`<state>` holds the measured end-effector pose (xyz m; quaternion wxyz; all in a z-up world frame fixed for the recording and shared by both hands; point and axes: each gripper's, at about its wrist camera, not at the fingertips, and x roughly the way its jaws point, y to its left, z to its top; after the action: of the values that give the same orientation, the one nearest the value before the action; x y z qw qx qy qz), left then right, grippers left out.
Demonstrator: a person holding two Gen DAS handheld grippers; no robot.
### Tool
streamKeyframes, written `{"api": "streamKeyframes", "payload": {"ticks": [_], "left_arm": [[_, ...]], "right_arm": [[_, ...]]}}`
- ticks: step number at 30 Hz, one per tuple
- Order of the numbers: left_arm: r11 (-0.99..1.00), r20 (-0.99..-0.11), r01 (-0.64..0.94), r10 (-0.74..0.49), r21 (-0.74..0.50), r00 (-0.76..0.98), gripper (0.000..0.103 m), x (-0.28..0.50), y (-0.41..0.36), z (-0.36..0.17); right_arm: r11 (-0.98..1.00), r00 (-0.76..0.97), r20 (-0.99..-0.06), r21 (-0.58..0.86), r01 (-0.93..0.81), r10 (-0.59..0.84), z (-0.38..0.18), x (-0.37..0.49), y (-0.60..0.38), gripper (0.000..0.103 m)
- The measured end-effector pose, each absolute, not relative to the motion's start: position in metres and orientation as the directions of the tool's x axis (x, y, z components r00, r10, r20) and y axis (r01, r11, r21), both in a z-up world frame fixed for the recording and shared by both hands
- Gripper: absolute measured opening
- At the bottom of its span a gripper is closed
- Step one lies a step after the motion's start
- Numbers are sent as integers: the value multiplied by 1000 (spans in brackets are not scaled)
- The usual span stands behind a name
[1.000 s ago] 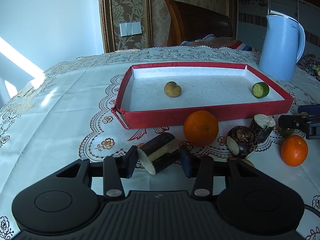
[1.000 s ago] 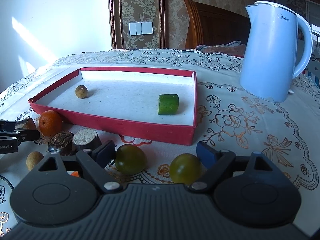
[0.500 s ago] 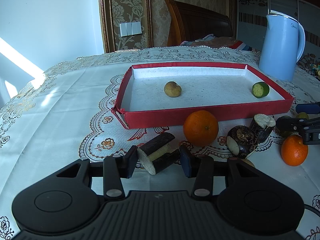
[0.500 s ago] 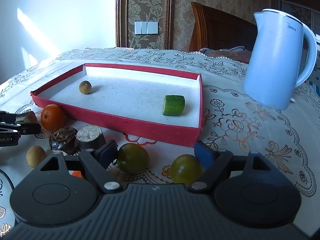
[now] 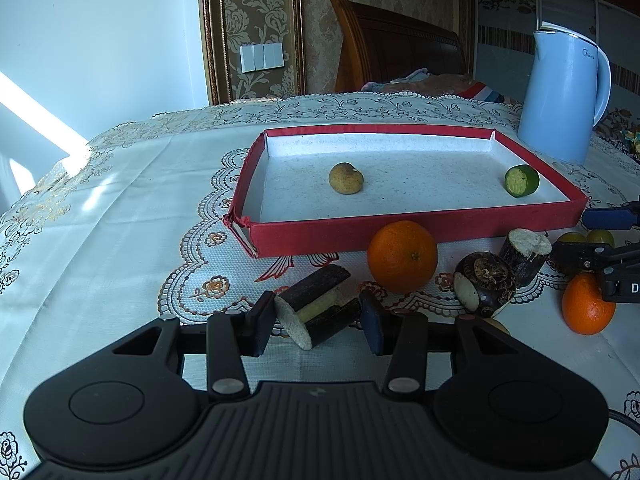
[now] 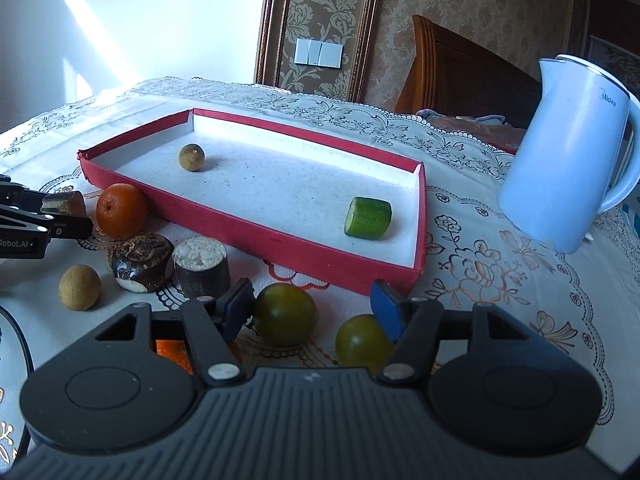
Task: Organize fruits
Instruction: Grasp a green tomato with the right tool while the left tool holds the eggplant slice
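Observation:
A red tray (image 5: 416, 226) (image 6: 256, 216) holds a brown longan (image 5: 346, 178) (image 6: 191, 157) and a green cucumber piece (image 5: 521, 181) (image 6: 368, 218). My left gripper (image 5: 318, 320) is open around a dark sugarcane piece (image 5: 320, 304) lying on the tablecloth. My right gripper (image 6: 312, 308) is open with a green tomato (image 6: 285, 314) between its fingers, close to the left one; a second green tomato (image 6: 360, 344) lies by the right finger. An orange (image 5: 402, 256) (image 6: 121, 210) sits in front of the tray.
A water chestnut (image 5: 486, 290) (image 6: 142, 262), a sugarcane stub (image 5: 524, 250) (image 6: 202, 266), a second orange (image 5: 587, 306) and a loose longan (image 6: 79, 287) lie on the tablecloth. A blue kettle (image 5: 562, 96) (image 6: 576, 156) stands right of the tray.
My right gripper has moved forward and turned, closing in on the two green tomatoes. The left gripper and its sugarcane piece have not moved.

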<state>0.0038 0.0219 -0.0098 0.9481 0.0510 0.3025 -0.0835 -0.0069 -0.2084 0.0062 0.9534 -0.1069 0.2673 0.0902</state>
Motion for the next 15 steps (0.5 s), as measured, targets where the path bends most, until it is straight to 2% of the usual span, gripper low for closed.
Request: {"api": "streamKeyframes", "payload": {"ticks": [4,6,10,15], "left_arm": [[981,-582,189,-131,41,802,45,3,22,-10],[981,-582,189,-132,37,802,45,4,23,-10],[981,-582,189,-132,37,802,45,4,23,-10],[982,-582,188,-134,34,802,45,4,23,-10]], "right_arm": [[955,823,-557,-166,-245,114,9,-2,-207,63],[956,826,-553,-170,-238,107,8,-1,-205,56],[962,843,-529,-172,-213,92,5,-5,-202,52],[958,860,-504,-197,-206,81,4,-13,-197,41]]}}
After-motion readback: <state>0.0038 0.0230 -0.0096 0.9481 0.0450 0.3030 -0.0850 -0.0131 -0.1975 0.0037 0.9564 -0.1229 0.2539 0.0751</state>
